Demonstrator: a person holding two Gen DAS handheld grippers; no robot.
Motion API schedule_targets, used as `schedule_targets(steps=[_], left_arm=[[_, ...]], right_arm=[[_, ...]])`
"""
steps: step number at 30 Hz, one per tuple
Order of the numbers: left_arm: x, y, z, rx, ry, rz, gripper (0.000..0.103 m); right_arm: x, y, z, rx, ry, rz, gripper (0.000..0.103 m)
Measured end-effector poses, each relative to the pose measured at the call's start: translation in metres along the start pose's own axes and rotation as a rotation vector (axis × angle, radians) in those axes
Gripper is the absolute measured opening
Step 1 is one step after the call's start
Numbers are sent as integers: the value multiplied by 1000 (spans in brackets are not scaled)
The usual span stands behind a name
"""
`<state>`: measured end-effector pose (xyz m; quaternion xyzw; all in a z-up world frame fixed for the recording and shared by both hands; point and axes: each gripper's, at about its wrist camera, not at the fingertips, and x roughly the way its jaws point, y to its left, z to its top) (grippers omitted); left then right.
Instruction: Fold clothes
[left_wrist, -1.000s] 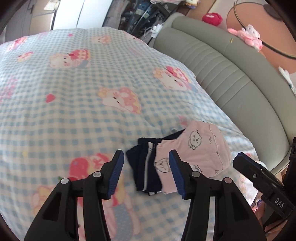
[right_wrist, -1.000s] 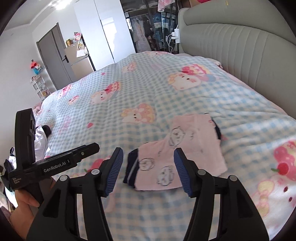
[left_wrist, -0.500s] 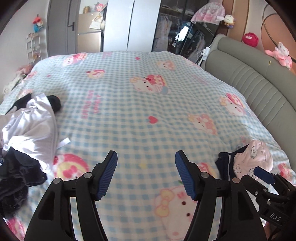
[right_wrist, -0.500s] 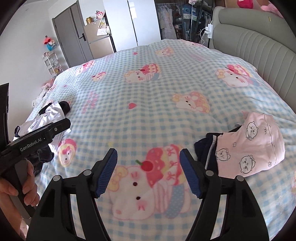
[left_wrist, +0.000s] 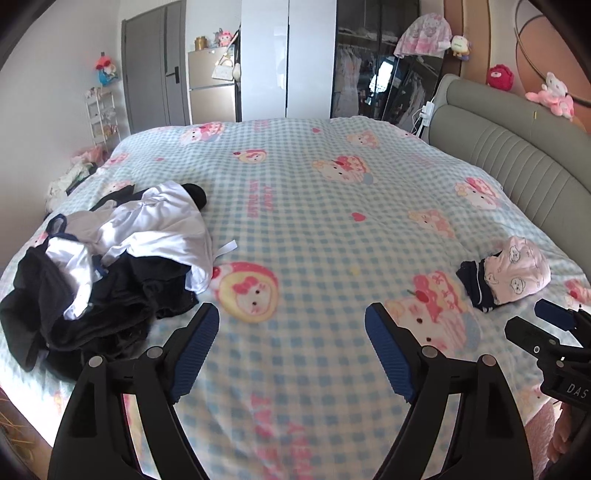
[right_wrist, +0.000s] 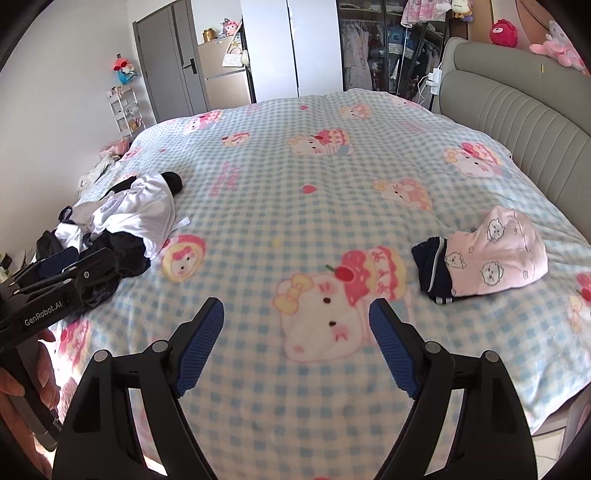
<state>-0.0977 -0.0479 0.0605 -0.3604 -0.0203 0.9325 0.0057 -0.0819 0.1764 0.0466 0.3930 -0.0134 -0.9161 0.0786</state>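
Note:
A folded stack, pink printed garment on top of a navy one, lies at the right of the bed near the headboard. A loose heap of white and black clothes lies at the left. My left gripper hangs over the bare blue-checked cover, jaws opening, nothing between them. My right gripper hovers likewise over the cover, jaws opening and empty. Each gripper also shows at the edge of the other's view.
The grey padded headboard runs along the right. Wardrobes and a door stand beyond the far end of the bed. A hand holds the left gripper at the left edge of the right wrist view.
Both grippers have drawn away from the folded pink-and-navy stack and swung left, so the unfolded heap came into view. Their jaws have widened.

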Motion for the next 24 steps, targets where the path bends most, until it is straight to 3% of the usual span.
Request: schedule_targets(steps=[3,8,12,24], left_arm=[[-19,7,-30,-23,7,1,84],[-40,16,-75,-68,35,7,84],[-43,17,-97,-122,70,-29,84],[-45,-11,-106,-35,67,-21,84]], right_arm=[[-13,9,-40,-2,1,2,82],[-16,13,-87,29,80,10,82],[-20,19,-97,-2,90,-3,82],[-19,21,-101,-24,103,28,82]])
